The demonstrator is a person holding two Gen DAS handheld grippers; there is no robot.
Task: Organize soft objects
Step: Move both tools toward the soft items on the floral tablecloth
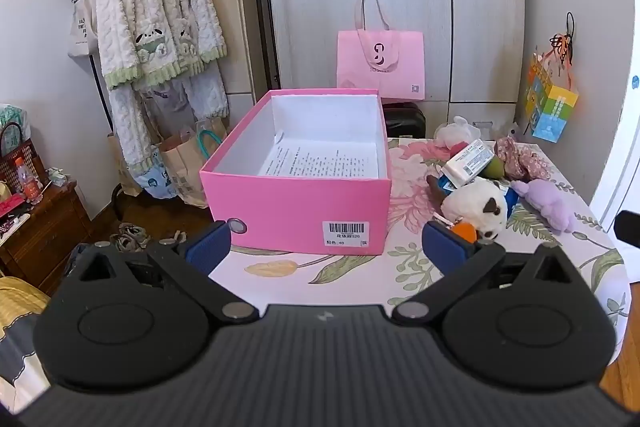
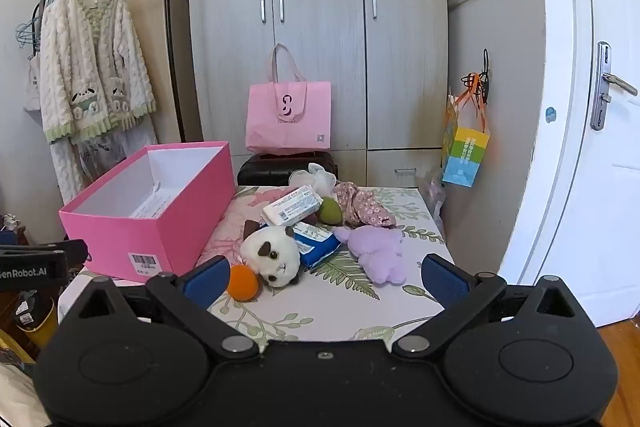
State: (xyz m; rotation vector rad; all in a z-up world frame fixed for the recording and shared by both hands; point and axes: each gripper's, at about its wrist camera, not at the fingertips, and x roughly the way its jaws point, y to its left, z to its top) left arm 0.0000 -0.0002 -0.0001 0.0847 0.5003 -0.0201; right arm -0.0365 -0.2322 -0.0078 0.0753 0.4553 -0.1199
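The soft toys, led by the cat plush [image 2: 274, 259], are noted just ahead of the right gripper [image 2: 326, 281], nearer than the left gripper [image 1: 326, 247] facing the pink box [image 1: 296, 207]; both jaws wide, empty.

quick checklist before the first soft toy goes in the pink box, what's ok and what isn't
1. Pink box open on top: ok, no lid on it.
2. Room in the box: ok, only a printed sheet lies on its floor.
3. Right tongs ready: ok, jaws wide apart, nothing between them.
4. Left tongs ready: ok, jaws wide apart and empty, facing the box.
5. Nearest toys free to lift: ok, the orange ball and the panda plush lie on top at the pile's front.
6. Purple plush clear of the blue pack: cannot tell, they lie close together.
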